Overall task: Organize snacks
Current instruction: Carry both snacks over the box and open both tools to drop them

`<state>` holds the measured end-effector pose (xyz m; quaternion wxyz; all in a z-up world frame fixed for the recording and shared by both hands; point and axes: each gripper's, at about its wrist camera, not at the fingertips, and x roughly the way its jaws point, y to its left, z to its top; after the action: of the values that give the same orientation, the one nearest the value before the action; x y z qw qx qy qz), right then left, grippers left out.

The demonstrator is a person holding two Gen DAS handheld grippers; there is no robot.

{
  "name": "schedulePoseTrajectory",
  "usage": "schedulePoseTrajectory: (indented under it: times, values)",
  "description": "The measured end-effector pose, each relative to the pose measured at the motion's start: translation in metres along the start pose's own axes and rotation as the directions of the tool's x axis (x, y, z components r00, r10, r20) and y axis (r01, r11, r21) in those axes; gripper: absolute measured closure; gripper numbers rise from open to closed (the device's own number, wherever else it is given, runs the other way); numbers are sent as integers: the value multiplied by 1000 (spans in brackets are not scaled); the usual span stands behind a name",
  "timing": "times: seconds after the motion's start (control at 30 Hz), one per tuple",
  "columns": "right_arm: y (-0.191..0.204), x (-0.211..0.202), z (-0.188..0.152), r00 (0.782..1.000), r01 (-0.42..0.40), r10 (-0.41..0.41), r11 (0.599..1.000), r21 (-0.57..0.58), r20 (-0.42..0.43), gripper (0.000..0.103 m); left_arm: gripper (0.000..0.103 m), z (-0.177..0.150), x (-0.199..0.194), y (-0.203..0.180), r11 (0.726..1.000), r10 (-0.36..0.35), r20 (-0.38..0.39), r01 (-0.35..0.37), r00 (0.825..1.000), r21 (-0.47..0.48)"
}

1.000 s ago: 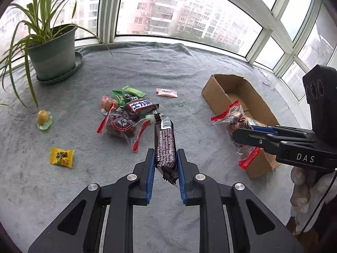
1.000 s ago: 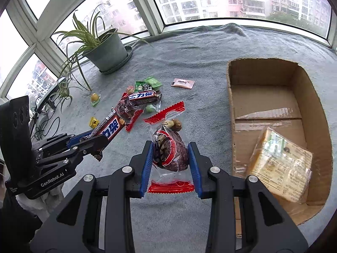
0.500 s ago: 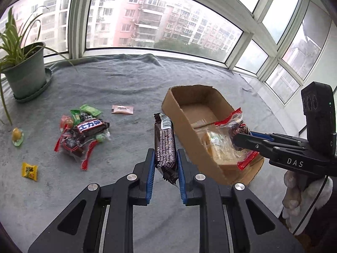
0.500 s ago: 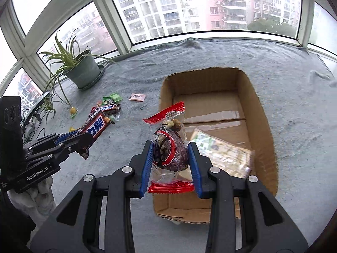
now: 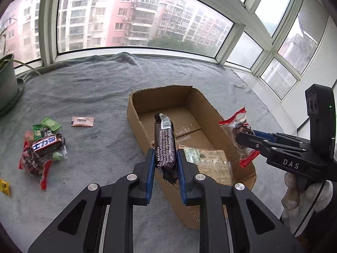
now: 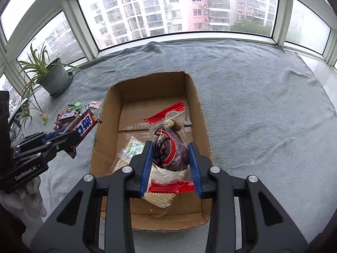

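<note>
Grey blanket (image 6: 263, 109) covers the whole sill under the windows; everything sits on it.

Cardboard box (image 6: 201, 113), open top, lies mid-blanket, long axis running away from me. Inside, at its near end, a flat cracker pack (image 5: 208, 160) on the box floor, w/ the far half of the floor bare.

Potted plant (image 6: 53, 78) stands at the blanket's far-left corner, by the window frame.

My left gripper (image 5: 165, 160) is clamped on a dark choc bar (image 5: 165, 145), bar upright between the blue pads, hanging over the box's left wall near the near end. In the right wrist view its red/blue face shows, just left of the box.

My right gripper (image 6: 170, 158) is clenched on a clear bag w/ red ends (image 6: 168, 145), dark dried fruit inside, held above the box's near half, over the cracker pack.

Snack pile (image 5: 42, 147) left of the box, well apart from it: another bar, red-trim bags, green sweets. Pink sachet (image 5: 82, 121) lies between pile & box. Yellow sweet (image 5: 4, 186) near the blanket's left edge, apart from the pile.
</note>
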<state>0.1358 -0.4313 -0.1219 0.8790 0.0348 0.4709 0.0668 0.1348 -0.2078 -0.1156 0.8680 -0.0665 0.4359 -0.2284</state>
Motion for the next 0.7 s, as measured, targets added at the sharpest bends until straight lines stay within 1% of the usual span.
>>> schedulePoseTrajectory:
  times: [0.17, 0.4, 0.7]
  values:
    - [-9, 13, 6, 1000, 7, -6, 1000, 3, -17, 68, 85, 9, 15, -9, 1000, 15, -14, -15, 1000, 19]
    - [-8, 30, 11, 999, -1, 0, 1000, -7, -42, 68, 85, 14, 33, -13, 998, 47, -37, -46, 998, 31]
    - [-4, 36, 12, 998, -16, 15, 1000, -10, -53, 67, 84, 15, 40, -14, 996, 75, -55, -72, 996, 52]
